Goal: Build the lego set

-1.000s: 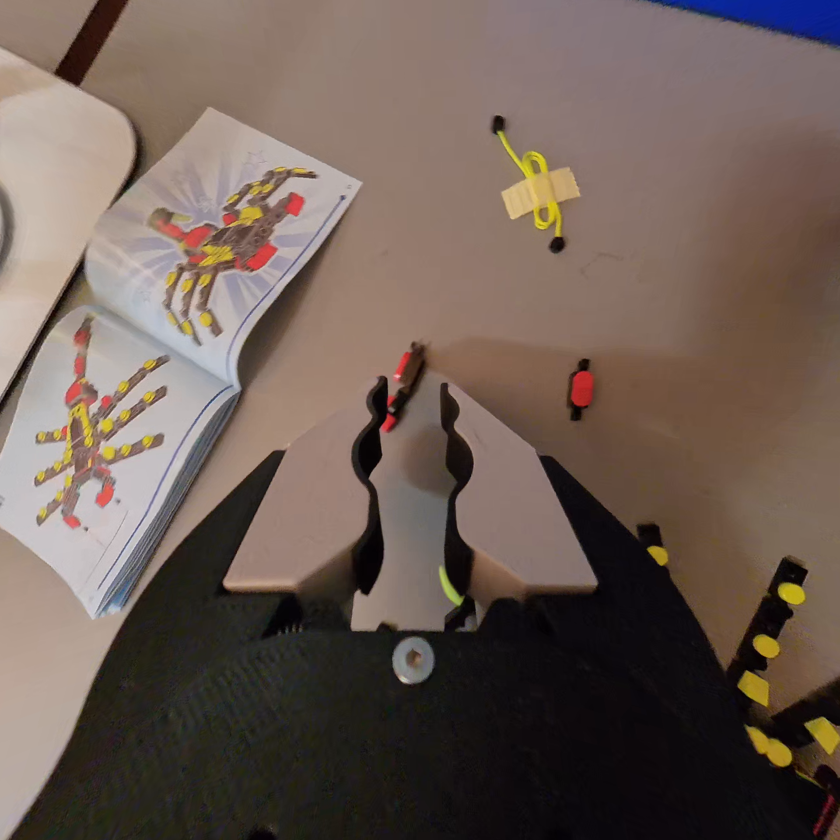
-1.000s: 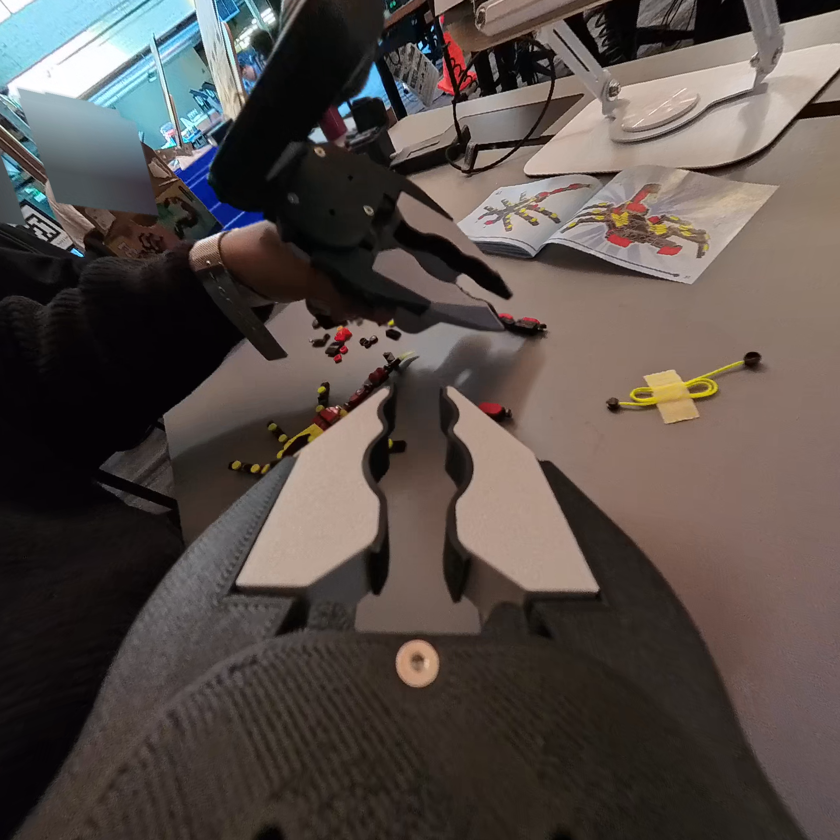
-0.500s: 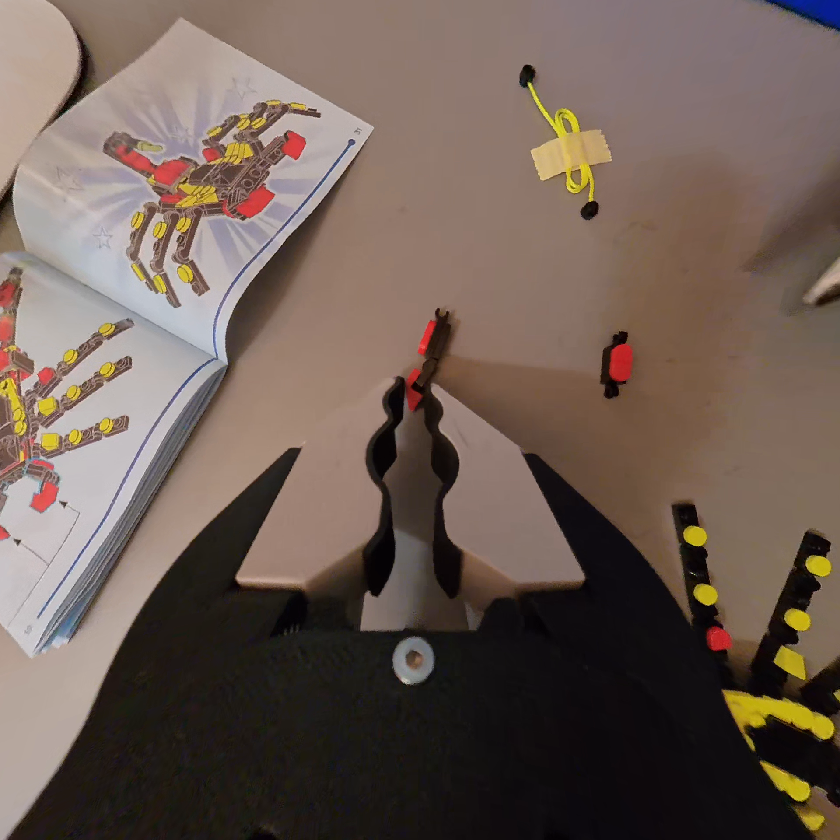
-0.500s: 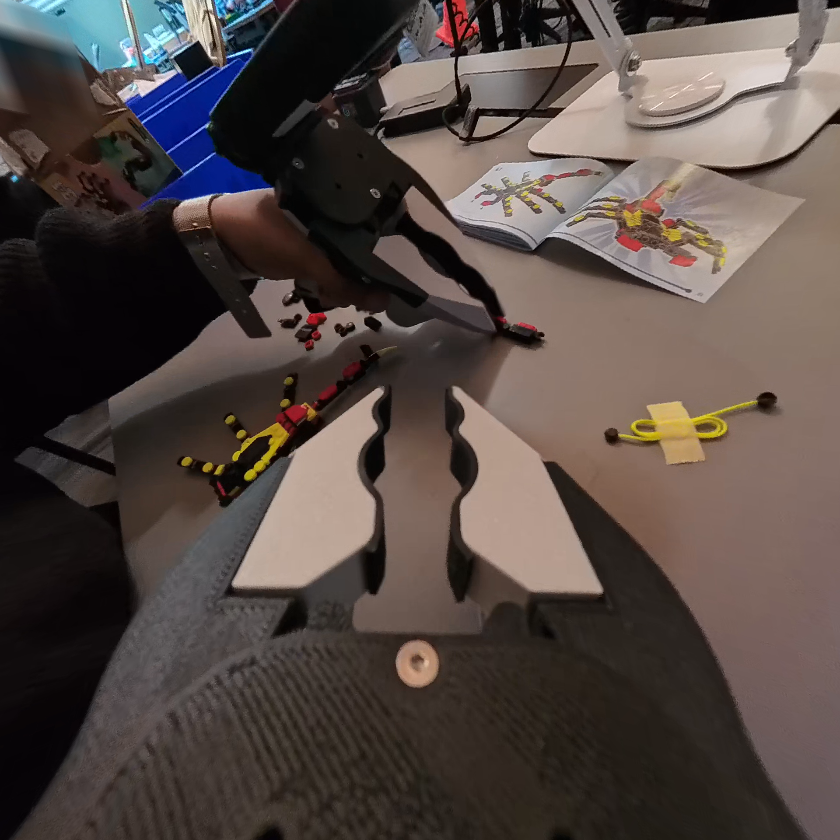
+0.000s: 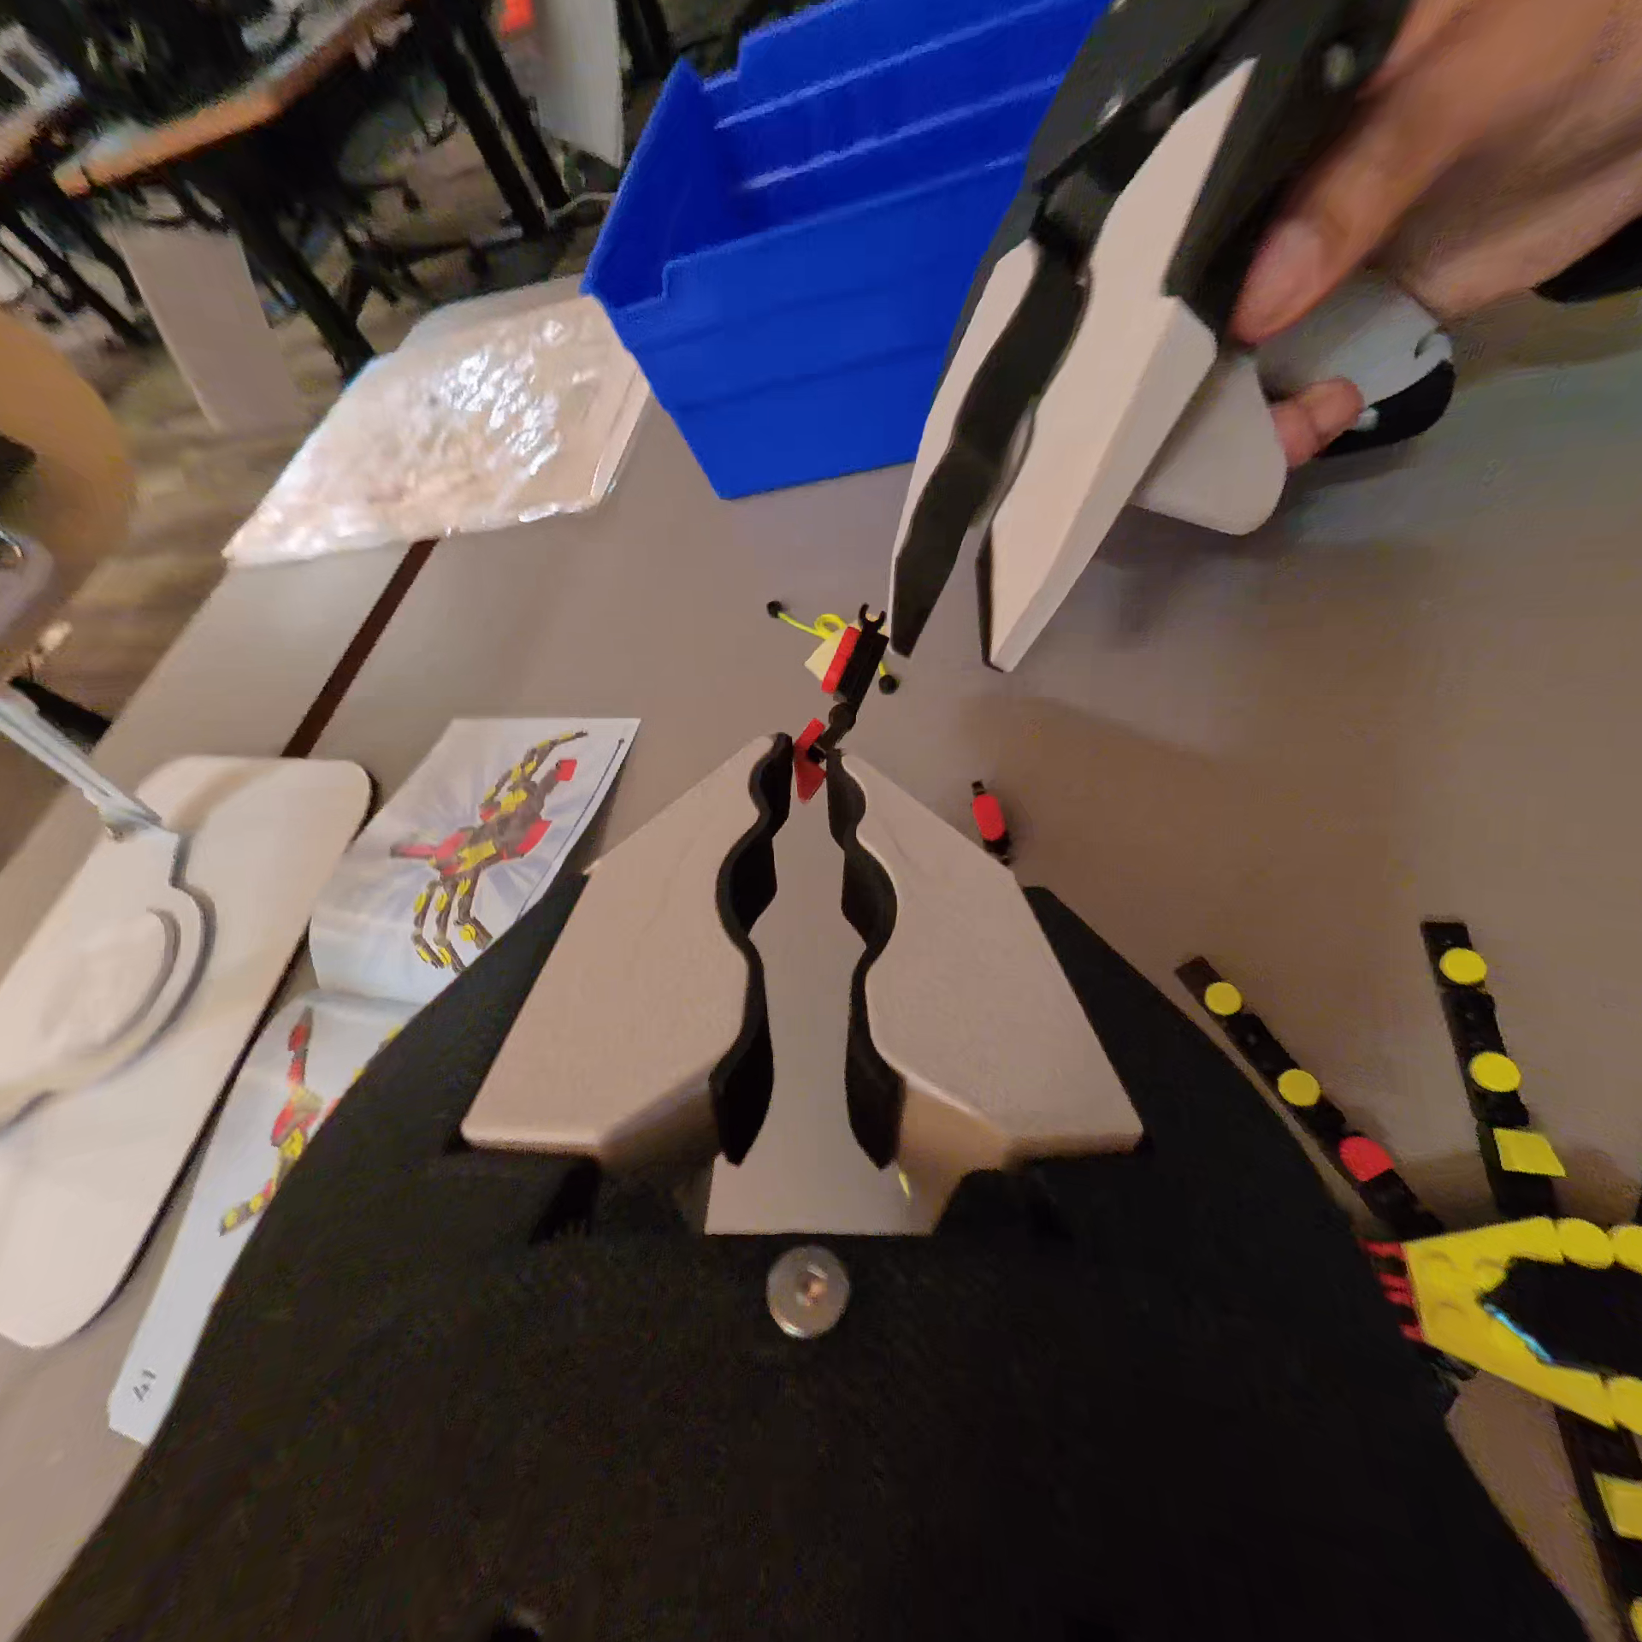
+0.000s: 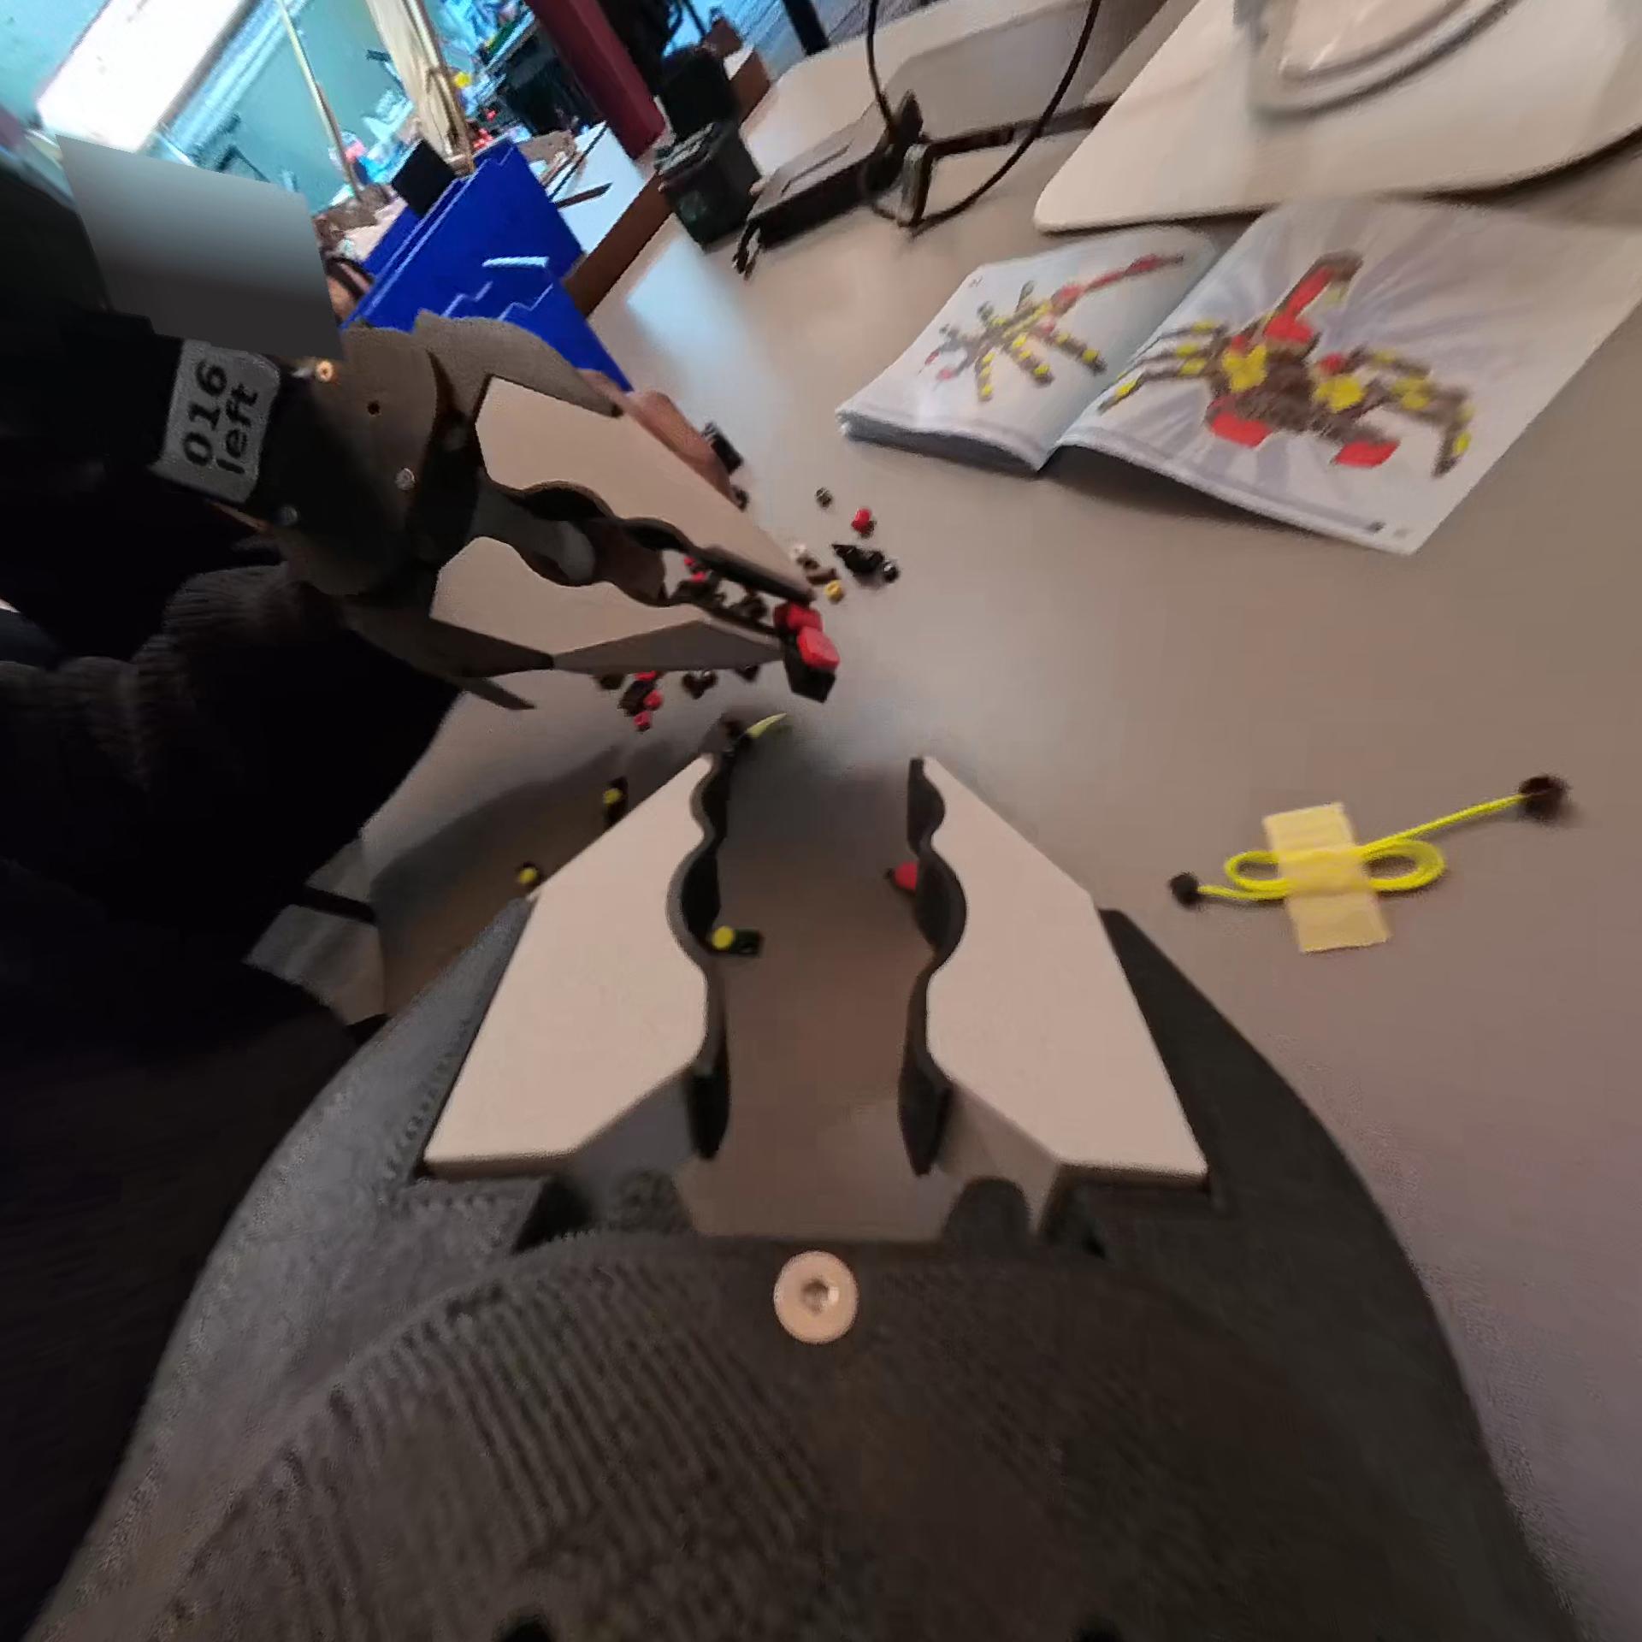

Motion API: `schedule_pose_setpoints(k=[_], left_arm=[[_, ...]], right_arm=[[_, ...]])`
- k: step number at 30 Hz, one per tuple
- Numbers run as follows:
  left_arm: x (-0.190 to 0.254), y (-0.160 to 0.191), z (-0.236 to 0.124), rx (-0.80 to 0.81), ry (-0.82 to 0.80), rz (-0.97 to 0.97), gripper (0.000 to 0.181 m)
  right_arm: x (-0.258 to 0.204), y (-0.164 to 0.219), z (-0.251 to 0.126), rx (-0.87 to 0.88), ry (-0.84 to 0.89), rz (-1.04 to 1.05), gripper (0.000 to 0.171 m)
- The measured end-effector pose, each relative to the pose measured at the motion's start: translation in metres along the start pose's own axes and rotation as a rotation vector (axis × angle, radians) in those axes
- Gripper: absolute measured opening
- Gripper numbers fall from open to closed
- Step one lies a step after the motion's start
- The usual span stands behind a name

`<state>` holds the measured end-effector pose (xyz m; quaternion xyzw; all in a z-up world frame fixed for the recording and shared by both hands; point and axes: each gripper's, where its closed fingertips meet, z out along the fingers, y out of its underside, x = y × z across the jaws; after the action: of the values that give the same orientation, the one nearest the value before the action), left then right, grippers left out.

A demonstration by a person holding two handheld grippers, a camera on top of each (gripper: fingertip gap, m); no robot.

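Pinching the lower end of a small black-and-red leg piece (image 5: 842, 689), the left hand-held gripper (image 5: 807, 766) has its tips drawn close on that piece's red wedge, while the rest of the piece sticks out beyond the tips, clear of the grey surface (image 5: 1244, 755); its long axis runs on roughly in line with the fingers, tilting a little to the right as the left wrist view has it, and ends in a small black clip at the far tip. The right hand-held gripper (image 5: 946, 640) comes in from above and to the right of that free end, fingers pointing down at it, spread with an empty gap between them; its nearer black-lined fingertip (image 5: 906, 622) sits just beside the clip, not visibly touching. In the right wrist view the same piece (image 6: 807, 653) lies ahead and slightly left of the right hand-held gripper's own spread tips (image 6: 813, 777). My judgement: the coming move turns on that short gap, the right one closing on the free end while the left one steadies the base.

The piece itself looks like a thin black jointed bar carrying two red blocks, small and light, easy to twist in a pinch. The half-built yellow-and-black model (image 5: 1528, 1306) lies on the surface at the lower right of the left wrist view; the open instruction booklet (image 5: 471, 853) lies to the left.
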<state>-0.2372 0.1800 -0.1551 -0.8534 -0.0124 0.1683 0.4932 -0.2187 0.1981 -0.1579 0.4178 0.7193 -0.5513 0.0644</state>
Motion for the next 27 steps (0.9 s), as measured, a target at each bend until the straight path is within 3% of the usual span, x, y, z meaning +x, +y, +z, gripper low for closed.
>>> schedule_pose_setpoints(k=[6, 16, 18, 21, 27], left_arm=[[0.013, 0.004, -0.002, -0.015, 0.027, 0.094, 0.006], [0.018, 0.0, -0.003, 0.007, -0.001, 0.09, 0.007], [0.017, 0.004, -0.003, -0.025, -0.008, 0.041, 0.027], [0.016, 0.013, -0.01, -0.087, -0.003, -0.08, 0.048], [0.01, 0.022, -0.054, -0.016, -0.091, -0.329, 0.049]], right_arm=[[-0.012, 0.0, 0.003, -0.007, -0.05, 0.082, 0.03], [-0.011, 0.006, 0.011, -0.017, -0.029, 0.024, 0.009], [-0.011, 0.005, 0.012, -0.015, -0.026, -0.001, 0.008], [0.002, 0.009, 0.017, -0.058, 0.039, -0.082, 0.007], [0.038, 0.034, 0.045, -0.318, 0.245, -0.499, 0.006]])
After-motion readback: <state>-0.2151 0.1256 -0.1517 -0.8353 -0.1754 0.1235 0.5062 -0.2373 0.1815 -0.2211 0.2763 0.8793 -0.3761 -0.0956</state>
